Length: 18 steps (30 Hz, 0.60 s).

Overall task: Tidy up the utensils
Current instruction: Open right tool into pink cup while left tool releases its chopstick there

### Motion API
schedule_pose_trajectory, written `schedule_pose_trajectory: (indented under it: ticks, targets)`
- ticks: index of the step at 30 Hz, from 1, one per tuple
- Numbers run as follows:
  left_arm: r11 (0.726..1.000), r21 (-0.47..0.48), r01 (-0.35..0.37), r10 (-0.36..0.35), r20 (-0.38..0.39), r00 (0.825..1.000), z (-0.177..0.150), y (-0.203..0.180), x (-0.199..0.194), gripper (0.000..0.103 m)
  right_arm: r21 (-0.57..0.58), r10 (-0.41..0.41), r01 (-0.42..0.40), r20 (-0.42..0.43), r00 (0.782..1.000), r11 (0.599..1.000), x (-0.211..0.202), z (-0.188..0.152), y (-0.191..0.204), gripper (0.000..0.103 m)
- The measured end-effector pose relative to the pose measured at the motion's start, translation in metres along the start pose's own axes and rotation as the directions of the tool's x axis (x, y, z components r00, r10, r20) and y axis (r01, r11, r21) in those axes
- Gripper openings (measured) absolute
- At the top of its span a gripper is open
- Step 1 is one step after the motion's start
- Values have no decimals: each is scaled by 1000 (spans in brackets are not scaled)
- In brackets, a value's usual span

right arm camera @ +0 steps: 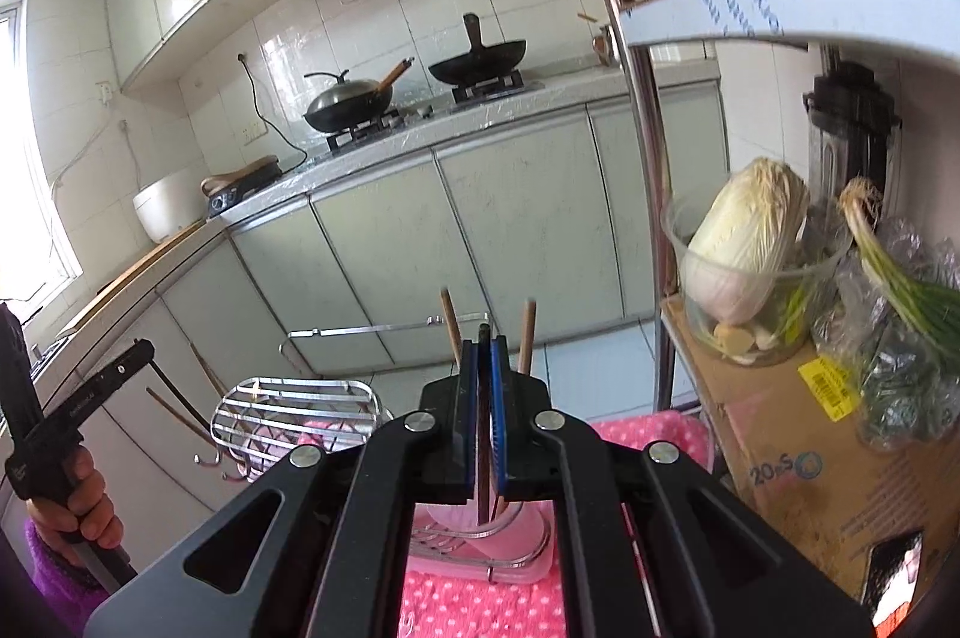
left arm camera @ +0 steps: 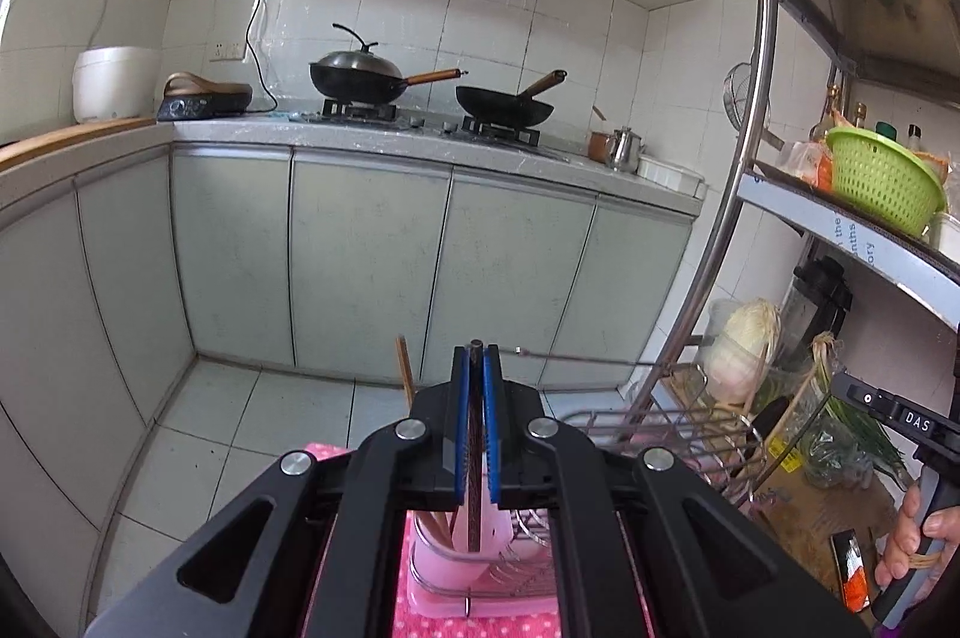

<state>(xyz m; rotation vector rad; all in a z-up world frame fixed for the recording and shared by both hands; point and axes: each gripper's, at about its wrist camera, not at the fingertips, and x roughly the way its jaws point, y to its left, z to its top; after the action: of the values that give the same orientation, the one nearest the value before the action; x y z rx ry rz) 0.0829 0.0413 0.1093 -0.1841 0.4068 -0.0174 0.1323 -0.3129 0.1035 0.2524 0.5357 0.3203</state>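
Chopsticks are the job. From the left wrist view, the left gripper [left arm camera: 476, 356] has its blue pads pressed onto one dark chopstick [left arm camera: 475, 458], which runs down into the pink holder [left arm camera: 447, 548] on the dotted cloth [left arm camera: 480, 626]. From the right wrist view, the right gripper [right arm camera: 483, 347] is likewise clamped on a dark chopstick [right arm camera: 483, 458] above the pink holder [right arm camera: 456, 524]; two wooden chopsticks [right arm camera: 527, 332] stand beside it.

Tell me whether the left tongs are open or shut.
Shut: the left tongs pinch a dark chopstick between the blue pads.

Chopsticks [right arm camera: 483, 434] stand in holder [right arm camera: 510, 530] on cloth [right arm camera: 474, 608].
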Motion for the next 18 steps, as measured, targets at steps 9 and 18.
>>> schedule_pose_trajectory:
  ticks: [9, 18]
  targets:
    - [998, -55, 5, -9, -72, 997, -35, 17, -1, 4, 41, -4, 6, -51, 999, 999, 11, -17, -13, 5]
    - [994, -109, 4, -18, -132, 991, -24, 41, 39, 4, 57, -12, 17, -84, 996, 998, 28, -19, -20, 5]
